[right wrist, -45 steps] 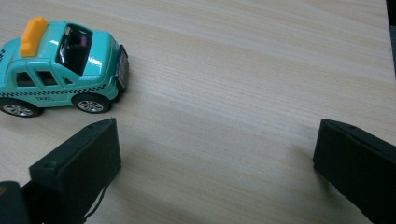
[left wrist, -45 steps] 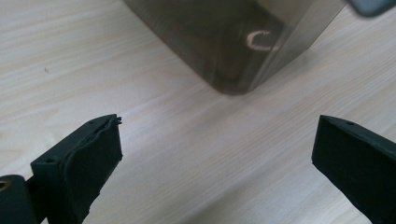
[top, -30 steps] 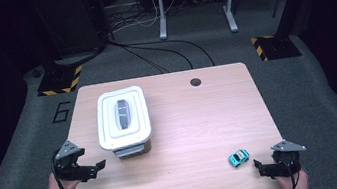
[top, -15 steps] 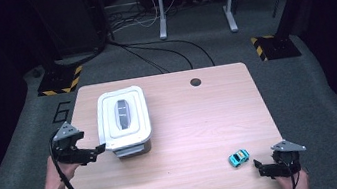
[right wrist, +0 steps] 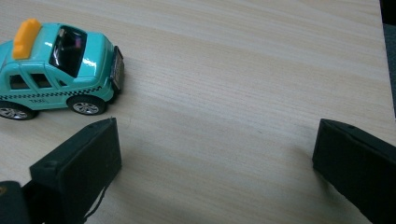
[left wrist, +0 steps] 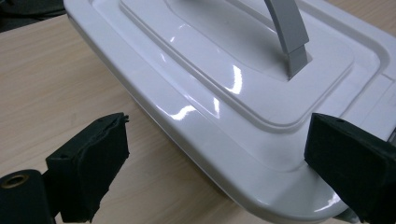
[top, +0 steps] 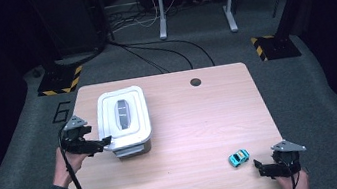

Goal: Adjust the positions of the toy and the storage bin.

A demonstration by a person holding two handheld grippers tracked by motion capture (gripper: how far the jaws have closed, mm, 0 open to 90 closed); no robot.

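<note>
Glossy white plastic, the box lid (left wrist: 243, 93) looks slippery, so we'd pinch its rim corner between our left tongs (left wrist: 224, 177), just narrowing yet gripping nothing.

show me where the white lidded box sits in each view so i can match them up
High view: the white lidded box sits left of centre on the table, by the left gripper.
Left gripper view: its lid spans the upper right, a corner between the open jaws.
Right gripper view: not in it.
Shared landmark: the box's grey handle.
</note>
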